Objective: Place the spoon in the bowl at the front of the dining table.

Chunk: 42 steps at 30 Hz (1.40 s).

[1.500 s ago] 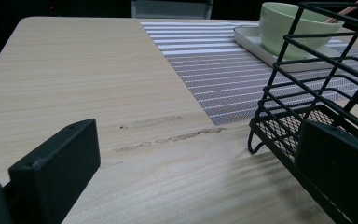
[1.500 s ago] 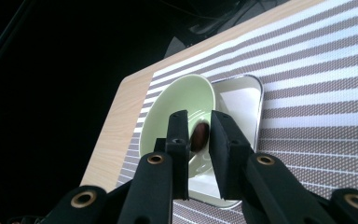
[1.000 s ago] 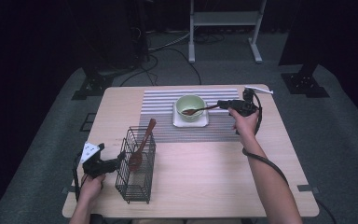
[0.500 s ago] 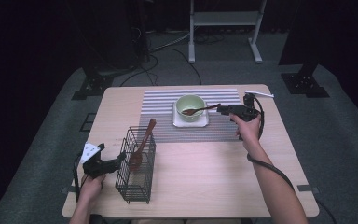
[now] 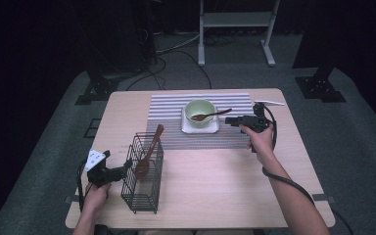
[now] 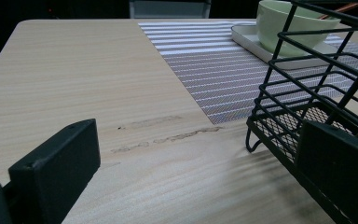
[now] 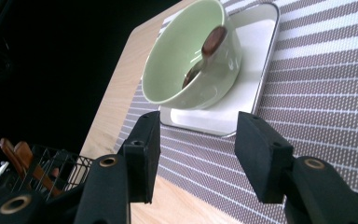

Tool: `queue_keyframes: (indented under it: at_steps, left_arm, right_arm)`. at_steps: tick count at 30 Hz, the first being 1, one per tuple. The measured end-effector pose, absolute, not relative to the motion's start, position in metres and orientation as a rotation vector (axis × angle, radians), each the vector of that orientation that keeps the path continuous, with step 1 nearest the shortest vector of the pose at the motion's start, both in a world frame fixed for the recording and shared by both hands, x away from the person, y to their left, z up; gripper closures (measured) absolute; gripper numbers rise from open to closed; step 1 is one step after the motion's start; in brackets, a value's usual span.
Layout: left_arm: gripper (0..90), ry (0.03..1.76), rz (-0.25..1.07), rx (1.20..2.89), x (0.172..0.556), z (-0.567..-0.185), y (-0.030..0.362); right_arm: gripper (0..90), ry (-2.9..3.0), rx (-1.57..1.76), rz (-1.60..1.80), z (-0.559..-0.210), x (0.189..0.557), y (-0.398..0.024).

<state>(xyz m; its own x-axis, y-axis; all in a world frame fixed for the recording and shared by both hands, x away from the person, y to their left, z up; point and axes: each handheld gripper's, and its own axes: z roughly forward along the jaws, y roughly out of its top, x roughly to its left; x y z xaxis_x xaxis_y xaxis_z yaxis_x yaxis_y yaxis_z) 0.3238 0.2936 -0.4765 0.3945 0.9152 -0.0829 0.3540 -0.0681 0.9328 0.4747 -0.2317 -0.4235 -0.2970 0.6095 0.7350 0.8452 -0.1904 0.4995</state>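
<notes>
Spoons: two are counted; one [image 5: 210, 115] is lying in the bowl [image 5: 199, 111] just ahead of the right gripper [image 5: 231, 121], one [image 5: 147, 153] in the basket [image 5: 142, 176].
Right gripper: jaws have just been opening, nothing is held.
Left gripper [image 5: 122, 170]: jaws are parted, set beside the basket.
Bowl: one, on one tray [image 5: 200, 128].

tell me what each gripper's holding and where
Right gripper: nothing; the spoon lies in the bowl. Left gripper straddles the wire basket wall; grip unclear.
</notes>
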Motion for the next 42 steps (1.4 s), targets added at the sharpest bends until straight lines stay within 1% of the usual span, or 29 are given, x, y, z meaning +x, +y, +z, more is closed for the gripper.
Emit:
queue_keyframes:
  at_steps: [14, 42]
  left_arm:
    - [0.0, 1.143, 0.689, 1.632, 0.324, -0.476, 0.294]
    - [0.0, 1.144, 0.692, 1.638, 0.324, -0.476, 0.293]
  right_arm:
    - [43.4, -1.876, -1.647, -1.448, -0.43, 0.463, -0.23]
    - [39.1, -1.937, -1.592, -1.388, -0.443, 0.441, -0.234]
